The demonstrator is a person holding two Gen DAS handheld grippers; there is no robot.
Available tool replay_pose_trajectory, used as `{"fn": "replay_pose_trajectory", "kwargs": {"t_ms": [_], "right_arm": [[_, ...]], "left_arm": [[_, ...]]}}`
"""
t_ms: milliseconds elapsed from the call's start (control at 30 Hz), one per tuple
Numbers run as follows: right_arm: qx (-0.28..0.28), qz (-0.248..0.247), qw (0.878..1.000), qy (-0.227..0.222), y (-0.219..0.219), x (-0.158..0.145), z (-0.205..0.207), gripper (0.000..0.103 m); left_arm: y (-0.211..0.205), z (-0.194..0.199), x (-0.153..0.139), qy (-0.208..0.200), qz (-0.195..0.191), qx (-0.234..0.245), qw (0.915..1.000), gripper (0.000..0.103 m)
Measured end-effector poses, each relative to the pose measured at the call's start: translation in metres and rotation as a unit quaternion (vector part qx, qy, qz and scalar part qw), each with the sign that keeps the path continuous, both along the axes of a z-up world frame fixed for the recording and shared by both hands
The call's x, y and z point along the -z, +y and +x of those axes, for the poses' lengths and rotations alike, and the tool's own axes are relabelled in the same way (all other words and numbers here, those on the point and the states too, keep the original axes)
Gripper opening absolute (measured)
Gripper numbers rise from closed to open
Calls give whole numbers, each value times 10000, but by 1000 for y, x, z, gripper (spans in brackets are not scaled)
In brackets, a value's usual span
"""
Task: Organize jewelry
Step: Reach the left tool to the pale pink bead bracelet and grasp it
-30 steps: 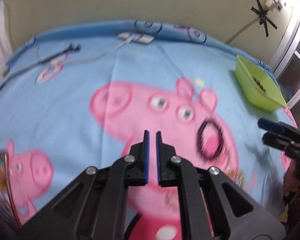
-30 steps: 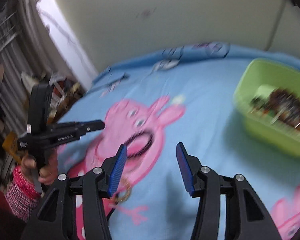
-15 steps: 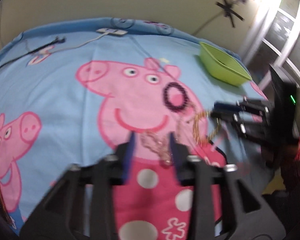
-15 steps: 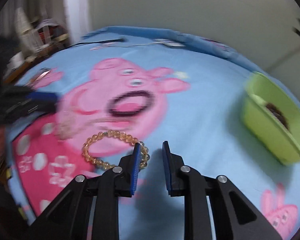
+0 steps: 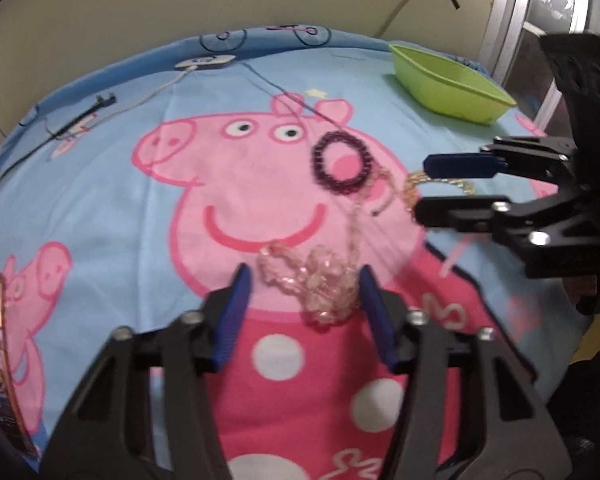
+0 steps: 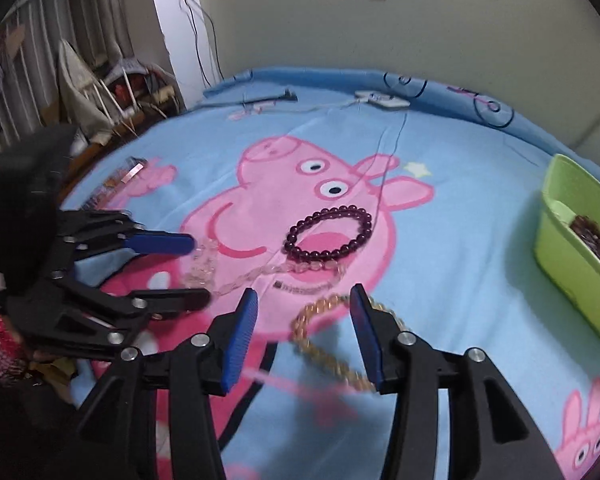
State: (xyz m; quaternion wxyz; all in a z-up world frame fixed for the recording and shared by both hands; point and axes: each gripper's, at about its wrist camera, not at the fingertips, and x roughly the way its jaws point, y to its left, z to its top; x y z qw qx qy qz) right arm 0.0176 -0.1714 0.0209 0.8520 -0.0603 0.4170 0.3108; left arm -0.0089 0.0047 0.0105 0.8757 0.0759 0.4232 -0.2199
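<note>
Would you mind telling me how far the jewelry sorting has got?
Early. Done: some dark beads already lie in the green bin. In hand: nothing gripped; the left tool straddles the pink necklace, the right tool the amber bracelet, both open. Left: those two and the purple bracelet, all on the blanket.

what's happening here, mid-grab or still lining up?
Lining up. A person holds both grippers over a cartoon-pig bedsheet. The left gripper straddles the clear pink bead necklace; its jaws have just been closing slightly but don't pinch yet. The right gripper has just been opening around the amber bead bracelet. The purple bracelet lies untouched; the green bin waits nearby.
</note>
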Motion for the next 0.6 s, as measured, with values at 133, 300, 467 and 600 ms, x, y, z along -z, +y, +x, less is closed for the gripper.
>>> {"fn": "replay_pose_trajectory", "kwargs": {"t_ms": [133,300,467,600], "right_arm": [[29,-66,9998,183,16,10,19,19],[-782,-15,9969,67,59,11,0,19],[-1140,-56,9934,-46,83,2,-4,19],[-1122,-179,9934,-166,96,-3,8,22]], "left_arm": [[32,16,-2,203,-305,-371,9986,16],[90,38,0,584,-1048,-1126,9864,16],[119,36,1,713,-1439,-1356,9777,16],[120,29,-1,697,-1532,-1267,9776,24]]}}
